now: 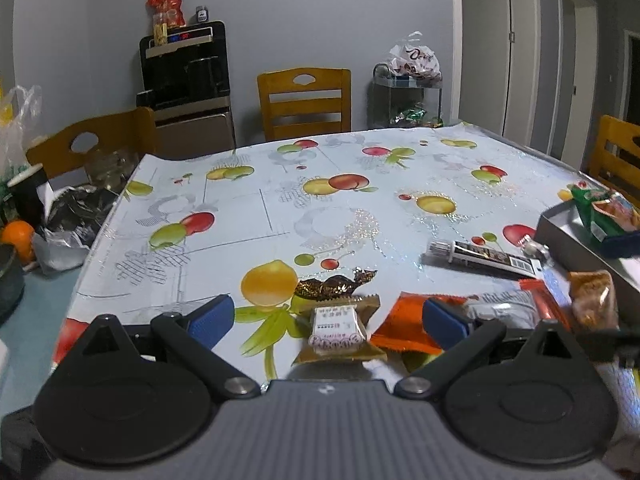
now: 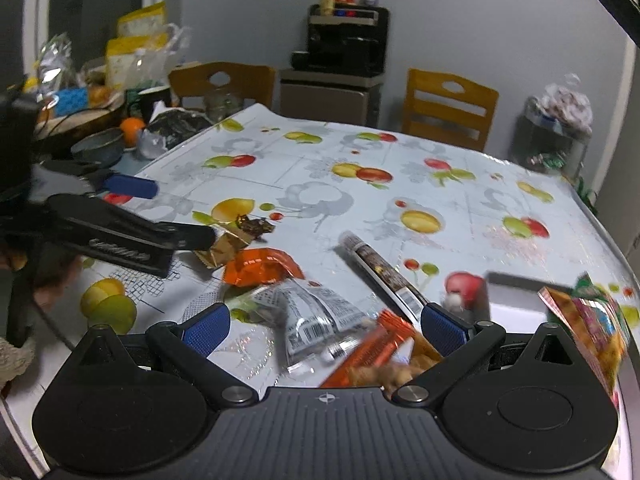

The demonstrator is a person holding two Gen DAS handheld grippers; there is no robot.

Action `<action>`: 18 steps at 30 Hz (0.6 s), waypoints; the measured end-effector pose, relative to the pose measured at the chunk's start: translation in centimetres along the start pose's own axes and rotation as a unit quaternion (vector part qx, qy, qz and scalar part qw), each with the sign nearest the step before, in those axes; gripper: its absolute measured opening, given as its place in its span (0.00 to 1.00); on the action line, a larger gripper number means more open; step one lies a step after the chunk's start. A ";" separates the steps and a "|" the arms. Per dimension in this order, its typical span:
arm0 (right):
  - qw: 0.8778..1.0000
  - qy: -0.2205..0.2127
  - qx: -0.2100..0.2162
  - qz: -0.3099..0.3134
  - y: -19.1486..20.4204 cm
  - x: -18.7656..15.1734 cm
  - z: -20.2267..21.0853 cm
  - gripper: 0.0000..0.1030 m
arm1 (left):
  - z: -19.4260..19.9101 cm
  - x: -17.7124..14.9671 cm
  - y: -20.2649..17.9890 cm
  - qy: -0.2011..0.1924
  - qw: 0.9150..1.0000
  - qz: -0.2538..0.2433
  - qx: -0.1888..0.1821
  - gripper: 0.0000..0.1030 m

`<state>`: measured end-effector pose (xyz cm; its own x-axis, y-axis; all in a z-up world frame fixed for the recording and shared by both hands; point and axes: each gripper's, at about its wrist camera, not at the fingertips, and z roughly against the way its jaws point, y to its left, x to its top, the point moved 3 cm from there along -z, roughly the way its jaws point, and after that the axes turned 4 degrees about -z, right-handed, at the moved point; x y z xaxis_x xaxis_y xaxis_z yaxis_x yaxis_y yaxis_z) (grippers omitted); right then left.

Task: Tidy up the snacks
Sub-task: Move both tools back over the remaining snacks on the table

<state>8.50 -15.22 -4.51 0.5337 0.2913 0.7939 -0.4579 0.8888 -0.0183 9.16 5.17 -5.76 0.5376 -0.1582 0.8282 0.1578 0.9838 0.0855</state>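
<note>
Left gripper [image 1: 327, 318]: jaws wide apart, holding nothing, low over the table [image 1: 360, 160]. Left wrist view: a gold-wrapped candy [image 1: 339, 334] lies between the fingers, untouched; a dark foil candy [image 1: 336, 285] just beyond it. An orange packet [image 1: 404, 326] sits partly under the right finger. Further right, a long dark tube [image 1: 484, 258], and a grey box [image 1: 560, 232] already containing green packets [image 1: 600, 212].

Right gripper [image 2: 325, 326]: jaws also spread, empty. Right wrist view: a clear silver packet [image 2: 316, 320] and an orange-striped snack bag [image 2: 372, 356] lie between its fingers, blurred. The box corner [image 2: 516, 280] lies ahead-right.

Judgement: picking stage; loose snacks not yet boxed. Next: the left gripper should descend and close on the gold candy alone, avoiding the orange packet's edge.
</note>
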 end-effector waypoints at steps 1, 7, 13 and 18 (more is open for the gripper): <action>1.000 0.000 0.001 0.006 0.2 0.1 -0.4 1.00 | -0.4 -0.1 0.1 0.000 1.000 0.004 -0.001 0.98; 0.999 0.018 0.016 0.024 0.9 0.6 -3.1 1.00 | -2.6 -1.0 0.6 0.000 1.000 0.008 0.007 0.98; 0.998 0.039 0.028 0.038 1.4 0.6 -5.4 1.00 | -4.0 -1.8 0.6 0.005 1.000 -0.006 0.005 0.98; 0.997 0.045 0.022 0.055 1.7 0.6 -6.6 1.00 | -4.9 -2.2 0.8 0.014 1.000 0.001 -0.008 0.98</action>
<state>12.69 -11.20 -8.07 0.5394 0.4185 0.7307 -0.5465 0.8342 -0.0743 12.20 5.92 -10.22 0.5616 -0.1592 0.8120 0.1692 0.9827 0.0756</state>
